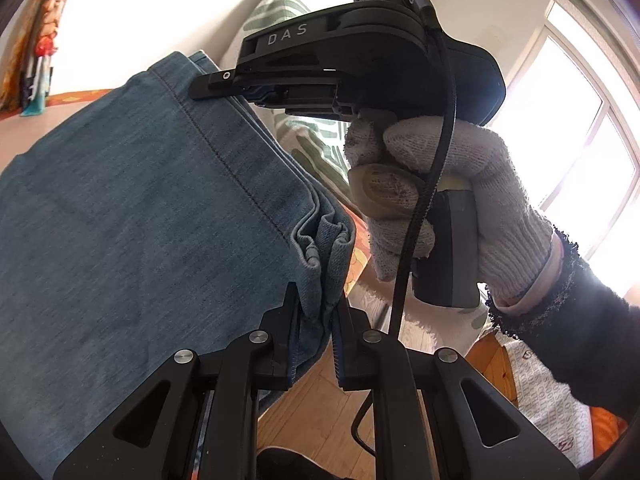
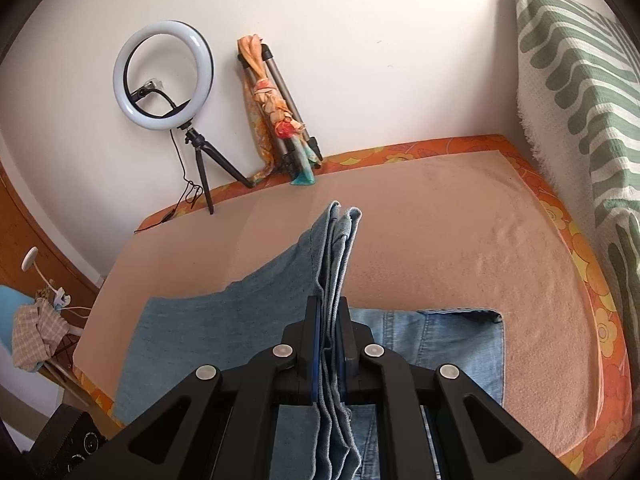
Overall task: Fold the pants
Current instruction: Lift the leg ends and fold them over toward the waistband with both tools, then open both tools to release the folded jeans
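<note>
Pants (image 2: 440, 344) in blue denim lie partly on the peach-coloured bed cover (image 2: 460, 220), and part of them is lifted off it in my two tools. My right gripper (image 2: 329, 336) is pinched narrow on a bunched, many-layered edge of the denim; the folds stand upright between its jaws and stick out past the tips, while more cloth hangs down behind them. To the left of that pinch a blue leg panel slopes away toward the bed; to the right, a paler part with seams lies flat on the cover.

From my left wrist, my left gripper (image 1: 316, 312) is also closed tight on a gathered hem of the same pants (image 1: 140, 220), with the broad cloth spreading up and to the left. Beyond it, my gloved right hand (image 1: 452, 196) grips the handle of the other tool, whose black cable (image 1: 424, 208) runs down across the glove.

Against the far wall a ring light (image 2: 162, 76) stands on a small tripod, near a folded stand wrapped in an orange scarf (image 2: 272, 108). A green-striped pillow (image 2: 580, 80) leans at the right end of the bed.
</note>
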